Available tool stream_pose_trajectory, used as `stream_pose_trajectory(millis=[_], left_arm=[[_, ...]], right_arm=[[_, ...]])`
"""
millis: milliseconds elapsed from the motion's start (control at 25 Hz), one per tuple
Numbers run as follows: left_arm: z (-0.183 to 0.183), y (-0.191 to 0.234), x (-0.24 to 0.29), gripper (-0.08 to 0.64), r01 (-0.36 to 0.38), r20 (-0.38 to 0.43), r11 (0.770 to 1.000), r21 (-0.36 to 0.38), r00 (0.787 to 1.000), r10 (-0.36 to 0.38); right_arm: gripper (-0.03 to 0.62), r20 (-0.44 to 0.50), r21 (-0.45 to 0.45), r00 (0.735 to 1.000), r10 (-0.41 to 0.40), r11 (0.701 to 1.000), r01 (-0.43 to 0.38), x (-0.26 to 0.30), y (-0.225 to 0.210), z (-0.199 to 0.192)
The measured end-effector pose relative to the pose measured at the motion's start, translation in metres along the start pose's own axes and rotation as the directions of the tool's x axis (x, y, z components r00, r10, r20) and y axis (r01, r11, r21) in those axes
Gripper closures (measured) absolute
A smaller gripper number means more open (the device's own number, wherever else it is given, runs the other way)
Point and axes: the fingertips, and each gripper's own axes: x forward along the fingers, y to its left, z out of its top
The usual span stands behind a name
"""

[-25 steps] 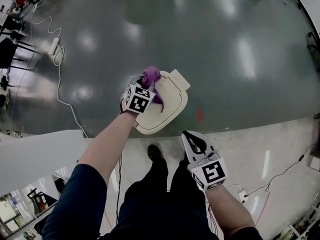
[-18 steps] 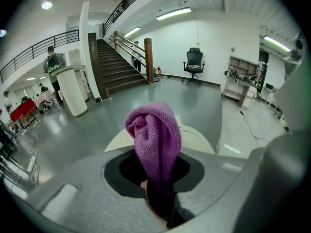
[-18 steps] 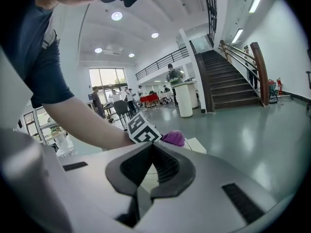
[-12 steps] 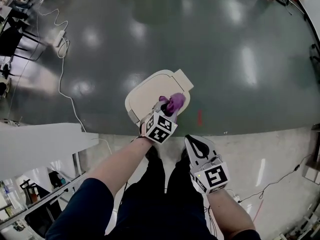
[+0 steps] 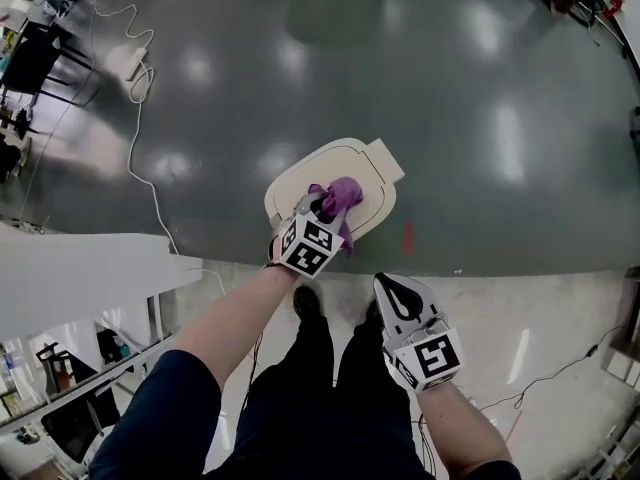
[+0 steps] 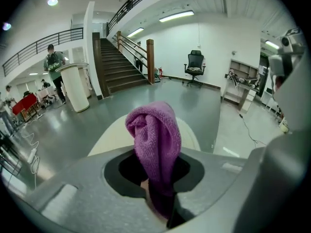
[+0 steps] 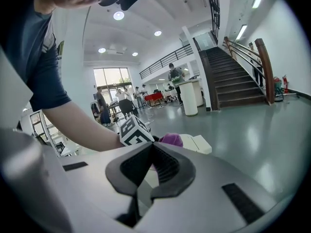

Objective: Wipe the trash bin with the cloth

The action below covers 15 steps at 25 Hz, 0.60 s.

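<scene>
The trash bin point(image 5: 358, 162) shows its cream, rounded lid on the grey floor, straight below me. My left gripper point(image 5: 322, 211) is shut on a purple cloth point(image 5: 340, 197) and holds it down on the middle of the lid. In the left gripper view the cloth point(image 6: 154, 139) bulges up from between the jaws, with the lid point(image 6: 111, 139) behind it. My right gripper point(image 5: 388, 282) hangs shut and empty beside my legs, short of the bin. Its own view shows the cloth point(image 7: 171, 140), the bin point(image 7: 198, 143) and the left gripper's marker cube point(image 7: 133, 130) just ahead.
A white cable point(image 5: 138, 158) runs over the floor at the left to a power strip point(image 5: 130, 63). A white tabletop point(image 5: 90, 268) lies at my left. A red mark point(image 5: 407, 236) sits right of the bin. Stairs point(image 6: 119, 74), a white stand point(image 6: 75, 87) and an office chair point(image 6: 194, 64) stand far off.
The left gripper swept the cloth from the lid's far left side to its near right edge, then back to the middle. The right gripper stayed put.
</scene>
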Motion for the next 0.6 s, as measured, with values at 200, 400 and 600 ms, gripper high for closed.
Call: stream_pose_trajectory(millis=[200, 400, 600], left_arm=[[-0.006, 0.062, 0.0, 0.477, -0.087, -0.012, 0.996, -0.009, 0.996, 0.087], [-0.011, 0.101, -0.001, 0.477, -0.143, -0.029, 0.99, -0.013, 0.989, 0.143], [-0.013, 0.103, -0.004, 0.477, -0.15, -0.027, 0.988, -0.035, 0.988, 0.149]], right_arm=[[0.581, 0.0, 0.003, 1.0, 0.01, 1.0, -0.01, 0.011, 0.01, 0.001], [0.581, -0.009, 0.0, 1.0, 0.0, 1.0, 0.0, 0.011, 0.01, 0.0], [0.581, -0.009, -0.013, 1.0, -0.002, 1.0, 0.001, 0.013, 0.014, 0.005]])
